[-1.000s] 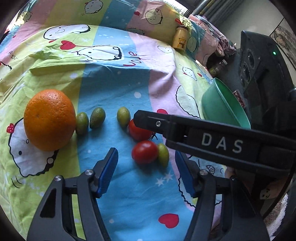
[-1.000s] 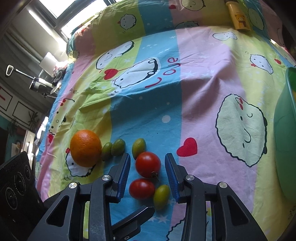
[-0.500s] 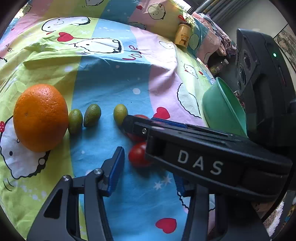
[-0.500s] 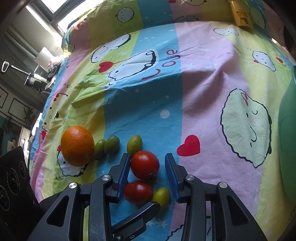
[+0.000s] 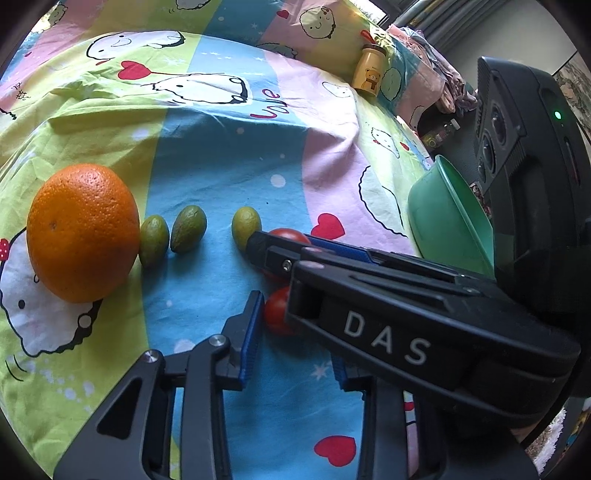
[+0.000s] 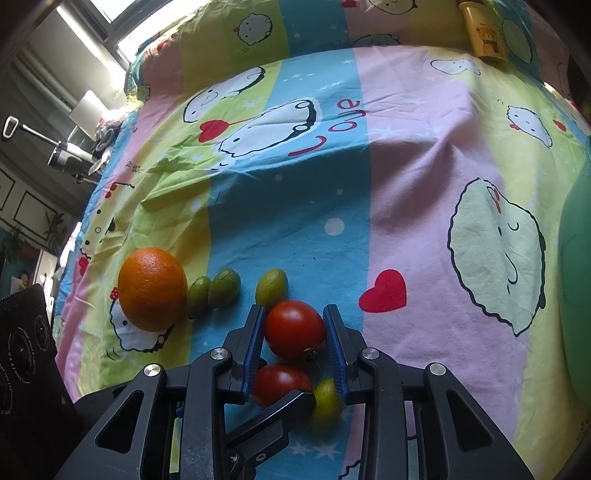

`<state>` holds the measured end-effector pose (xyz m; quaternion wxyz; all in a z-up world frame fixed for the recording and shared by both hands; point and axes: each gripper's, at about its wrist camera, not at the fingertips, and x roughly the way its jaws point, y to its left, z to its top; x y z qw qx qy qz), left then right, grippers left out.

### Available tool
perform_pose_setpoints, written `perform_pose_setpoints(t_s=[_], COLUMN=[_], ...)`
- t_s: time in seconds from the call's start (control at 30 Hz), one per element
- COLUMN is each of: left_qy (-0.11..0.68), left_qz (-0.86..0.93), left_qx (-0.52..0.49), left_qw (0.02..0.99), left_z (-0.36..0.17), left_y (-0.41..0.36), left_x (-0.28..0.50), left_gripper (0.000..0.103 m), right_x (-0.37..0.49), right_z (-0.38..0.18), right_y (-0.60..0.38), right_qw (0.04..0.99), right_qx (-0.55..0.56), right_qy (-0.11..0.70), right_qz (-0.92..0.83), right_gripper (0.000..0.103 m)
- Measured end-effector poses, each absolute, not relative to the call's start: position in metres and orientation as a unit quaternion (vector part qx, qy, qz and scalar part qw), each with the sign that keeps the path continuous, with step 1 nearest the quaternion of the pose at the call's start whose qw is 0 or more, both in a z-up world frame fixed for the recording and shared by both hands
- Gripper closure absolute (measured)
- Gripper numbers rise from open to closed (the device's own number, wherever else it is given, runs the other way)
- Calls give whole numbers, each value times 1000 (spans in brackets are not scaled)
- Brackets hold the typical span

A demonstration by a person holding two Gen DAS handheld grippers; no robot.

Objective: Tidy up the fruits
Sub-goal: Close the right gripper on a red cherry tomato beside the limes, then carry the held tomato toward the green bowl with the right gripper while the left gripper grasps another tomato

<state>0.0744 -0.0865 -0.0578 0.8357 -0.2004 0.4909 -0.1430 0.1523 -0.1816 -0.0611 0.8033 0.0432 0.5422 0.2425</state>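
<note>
Gripping two tomatoes | right gripper (image 6: 294, 334) pinches far tomato (image 6: 294, 329), left gripper (image 5: 295, 341) closing around near tomato (image 5: 276, 311), contact hidden | next we lift toward green bowl (image 5: 448, 218).

You have a bed under a striped cartoon sheet (image 6: 406, 177). At ten o'clock, bright windows (image 6: 107, 22) let daylight in. At two o'clock, grey curtains (image 5: 424, 18) hang beside a pale wall (image 5: 517, 37).

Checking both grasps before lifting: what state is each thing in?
right gripper: jaws just been closing, shut on far tomato.
left gripper: jaws just been closing, gripping near tomato.
orange: loose on sheet.
green fruits: four, lying loose.
green bowl: tilted.
</note>
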Motion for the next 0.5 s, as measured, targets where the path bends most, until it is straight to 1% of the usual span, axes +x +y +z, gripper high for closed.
perform_pose_setpoints(t_s=[0.5], left_qy=[485], left_qz=[-150], left_qx=[-198], left_qw=[838], left_z=[-52], left_y=[-86], left_x=[68], left_gripper=[71], right_x=[148], right_z=[-53], right_y=[-187], right_qw=[809], right_qx=[53], right_qy=[534], right_qz=[242], right_gripper=[69])
